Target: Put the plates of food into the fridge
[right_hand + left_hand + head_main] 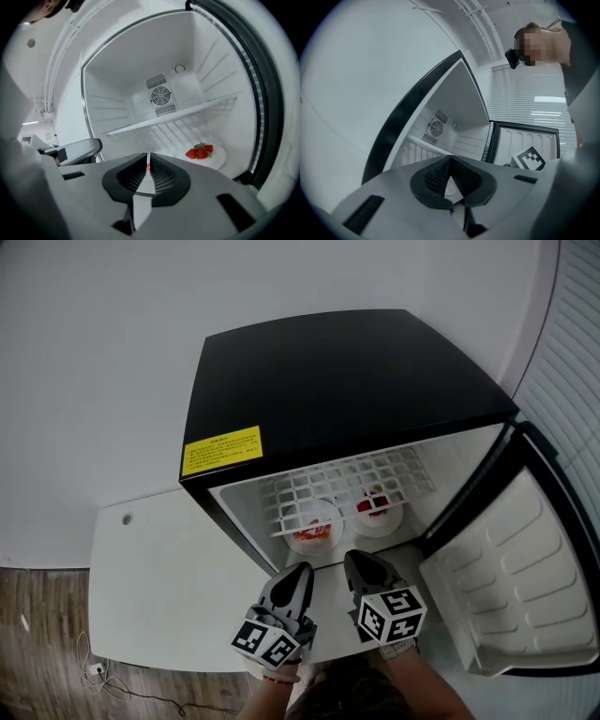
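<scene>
Seems nearly done, judging from the layout. Shows both plates already inside the mini fridge (337,381), down on its floor beneath the wire shelf (349,479); places the plate of strawberries (206,157) toward the floor's right edge, near the front, and the plate of red-orange food (311,527) toward the left edge, just beside it; cannot tell whether the two rims touch. Shows no further plate on the white tabletop (159,587) beside the fridge, as far as the head view reaches.

Finds the left gripper (302,568) just in front of the fridge's opening, jaws together at the tips and clamped on nothing; finds the right gripper (354,559) close beside it, jaws drawn almost together with only a thin slit between the pads, likewise empty.

Has the fridge door (511,587) swung wide open to the right; probably needs only that door pushed to, if closing counts as part of the job; otherwise reads as complete.
</scene>
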Available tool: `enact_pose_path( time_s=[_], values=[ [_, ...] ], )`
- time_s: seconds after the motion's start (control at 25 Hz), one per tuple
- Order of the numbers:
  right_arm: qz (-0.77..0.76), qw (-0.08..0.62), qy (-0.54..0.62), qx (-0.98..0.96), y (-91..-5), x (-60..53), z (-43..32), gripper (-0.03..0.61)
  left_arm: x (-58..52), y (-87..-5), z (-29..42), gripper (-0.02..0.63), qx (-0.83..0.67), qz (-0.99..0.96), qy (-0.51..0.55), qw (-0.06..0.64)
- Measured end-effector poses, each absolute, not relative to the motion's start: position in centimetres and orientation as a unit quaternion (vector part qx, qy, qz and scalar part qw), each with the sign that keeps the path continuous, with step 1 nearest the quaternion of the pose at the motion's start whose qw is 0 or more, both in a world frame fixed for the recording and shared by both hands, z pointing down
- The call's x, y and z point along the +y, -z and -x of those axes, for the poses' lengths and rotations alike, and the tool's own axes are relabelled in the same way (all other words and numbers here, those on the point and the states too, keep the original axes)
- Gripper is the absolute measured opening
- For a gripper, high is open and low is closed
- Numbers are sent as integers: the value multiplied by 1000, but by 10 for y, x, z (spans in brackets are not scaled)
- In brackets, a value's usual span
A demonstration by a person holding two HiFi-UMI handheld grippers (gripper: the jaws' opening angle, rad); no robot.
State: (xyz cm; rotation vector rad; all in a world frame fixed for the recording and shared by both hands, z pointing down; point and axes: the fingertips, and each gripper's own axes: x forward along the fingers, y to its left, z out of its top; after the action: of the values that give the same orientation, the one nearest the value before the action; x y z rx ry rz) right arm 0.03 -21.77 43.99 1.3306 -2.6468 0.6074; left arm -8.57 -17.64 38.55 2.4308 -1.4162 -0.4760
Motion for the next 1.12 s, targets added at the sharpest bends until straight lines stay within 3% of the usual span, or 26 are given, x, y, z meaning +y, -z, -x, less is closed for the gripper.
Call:
enact_pose_path(
  time_s=[0.48,1.12],
  values=[
    [-426,10,-187,-885,-402,-131,-8,8,-123,-366,77,6,-465,-862,160,123],
    [-399,16,-186,-898,-402,-71,9,8,-66,-365,92,6,-477,-860,148,103]
  ],
)
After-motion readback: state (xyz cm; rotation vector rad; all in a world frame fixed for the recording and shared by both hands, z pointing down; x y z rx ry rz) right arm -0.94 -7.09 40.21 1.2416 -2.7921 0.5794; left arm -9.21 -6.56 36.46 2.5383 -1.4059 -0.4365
